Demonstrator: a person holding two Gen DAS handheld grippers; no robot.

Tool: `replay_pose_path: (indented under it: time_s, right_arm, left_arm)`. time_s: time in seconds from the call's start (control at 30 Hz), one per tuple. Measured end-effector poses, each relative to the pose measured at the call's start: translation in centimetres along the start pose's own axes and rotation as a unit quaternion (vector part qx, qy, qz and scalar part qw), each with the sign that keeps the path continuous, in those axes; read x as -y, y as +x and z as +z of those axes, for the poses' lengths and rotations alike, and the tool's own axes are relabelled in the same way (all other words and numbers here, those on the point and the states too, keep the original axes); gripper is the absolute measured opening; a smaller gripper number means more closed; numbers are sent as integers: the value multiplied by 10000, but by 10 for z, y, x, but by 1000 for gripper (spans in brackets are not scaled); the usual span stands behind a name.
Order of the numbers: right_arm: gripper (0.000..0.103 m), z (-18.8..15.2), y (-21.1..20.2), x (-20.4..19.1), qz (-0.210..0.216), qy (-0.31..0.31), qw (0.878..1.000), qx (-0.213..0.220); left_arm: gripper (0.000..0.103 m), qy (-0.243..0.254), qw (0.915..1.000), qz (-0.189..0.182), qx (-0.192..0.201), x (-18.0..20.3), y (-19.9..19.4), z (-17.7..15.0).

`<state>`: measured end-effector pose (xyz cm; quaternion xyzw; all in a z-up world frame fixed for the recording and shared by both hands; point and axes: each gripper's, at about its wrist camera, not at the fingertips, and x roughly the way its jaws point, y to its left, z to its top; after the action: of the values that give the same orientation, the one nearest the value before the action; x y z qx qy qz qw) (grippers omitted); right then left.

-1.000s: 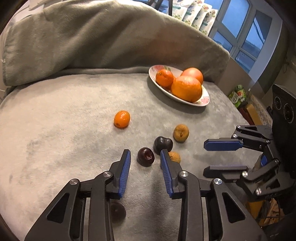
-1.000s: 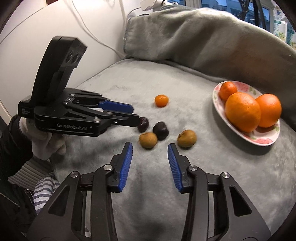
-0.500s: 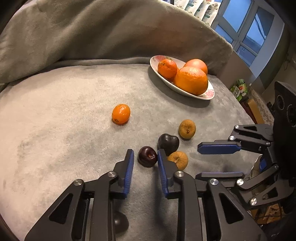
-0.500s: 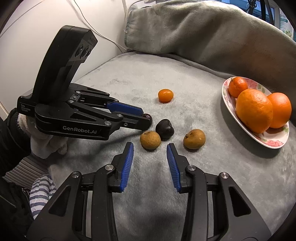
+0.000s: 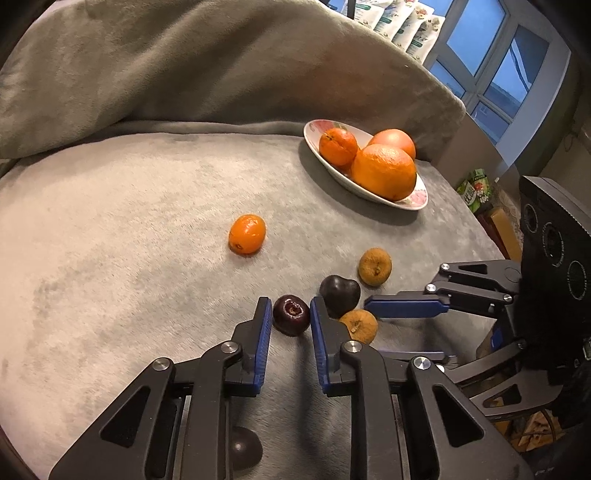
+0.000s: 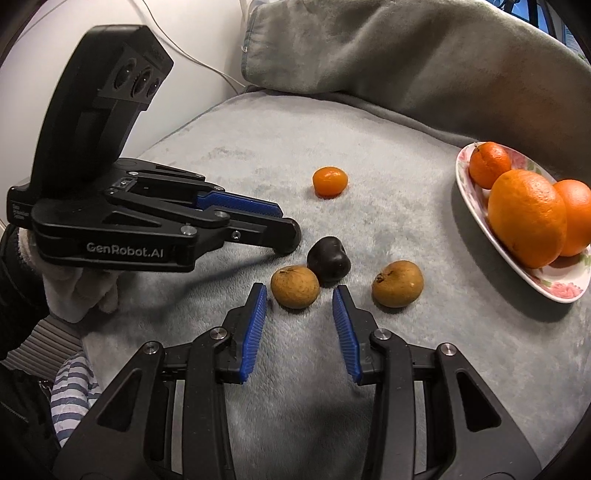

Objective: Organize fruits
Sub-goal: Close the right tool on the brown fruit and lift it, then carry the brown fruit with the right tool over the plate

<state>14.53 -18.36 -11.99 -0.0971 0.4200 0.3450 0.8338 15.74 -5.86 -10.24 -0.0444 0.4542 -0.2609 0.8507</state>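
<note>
A grey plush blanket over a couch by a window at dusk

The blanket (image 5: pixel 129 229) covers the seat and rises over the backrest (image 5: pixel 221 66) behind it; in the left wrist view a window (image 5: pixel 491 48) with white frames shows deep blue light outside, and a row of printed packets (image 5: pixel 399 22) stands along its sill; lower right, past the seat's edge, lie a green packet (image 5: pixel 474 186) and a yellow box (image 5: pixel 502 229); in the right wrist view a pale wall (image 6: pixel 207 44) carries a thin white cable (image 6: pixel 192 59); indoor light is warm.
</note>
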Motion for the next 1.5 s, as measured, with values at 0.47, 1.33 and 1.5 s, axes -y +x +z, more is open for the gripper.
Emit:
replay_pose_path:
  time_s: [0.47, 1.33, 1.5]
  right_arm:
    - [28, 1, -1, 1, -34, 13, 10000, -4]
    - [28, -9, -71, 36, -473, 514, 9952, 686]
    - [28, -3, -89, 56, -654, 684, 9911, 932]
  left_arm:
    - [23, 99, 9999, 6, -135, 8, 9, -4]
    - [20, 46, 9985, 29, 540, 16, -22, 26]
    - [20, 116, 9979, -26, 636, 24, -20, 41]
